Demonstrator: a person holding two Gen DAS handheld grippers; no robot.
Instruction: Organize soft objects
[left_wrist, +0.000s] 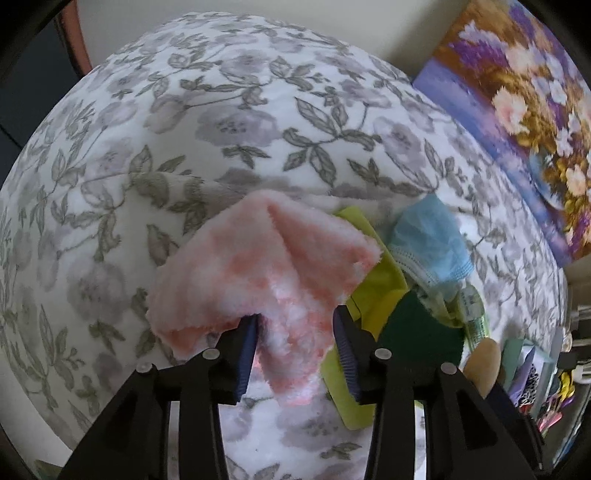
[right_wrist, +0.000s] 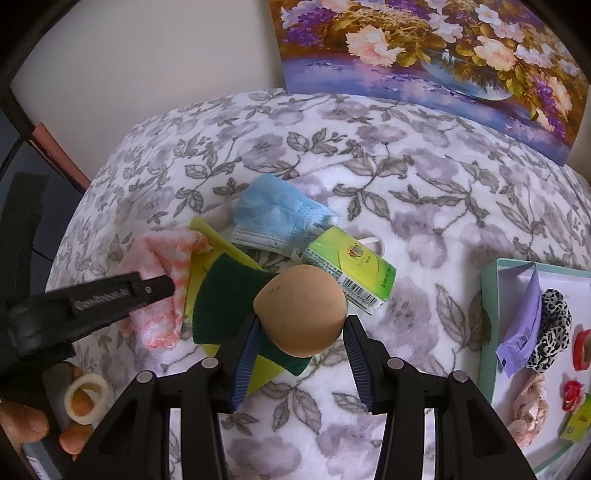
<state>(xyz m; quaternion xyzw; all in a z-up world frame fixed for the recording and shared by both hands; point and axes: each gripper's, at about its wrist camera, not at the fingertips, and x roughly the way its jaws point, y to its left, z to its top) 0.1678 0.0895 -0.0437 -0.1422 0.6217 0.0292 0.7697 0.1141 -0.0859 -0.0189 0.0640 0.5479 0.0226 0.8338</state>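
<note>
Your left gripper (left_wrist: 297, 332) points down at the pink fluffy cloth (left_wrist: 258, 273), which lies on the floral blanket (left_wrist: 184, 129). Its fingers (left_wrist: 246, 354) stand partly apart, with a fold of the cloth between them; the pads do not appear to press on it.

Your right gripper (right_wrist: 303, 350) holds the tan egg-shaped sponge (right_wrist: 301, 314), its fingers closed against both sides, above the green scouring pad (right_wrist: 225, 295). Just beyond the sponge lie the green tissue pack (right_wrist: 351, 273) and the blue face mask (right_wrist: 277, 214), with a yellow cloth (right_wrist: 203, 236) under the pile. To your right, well apart from the pile, sits a pale green tray (right_wrist: 487, 325) with small items inside.
</note>
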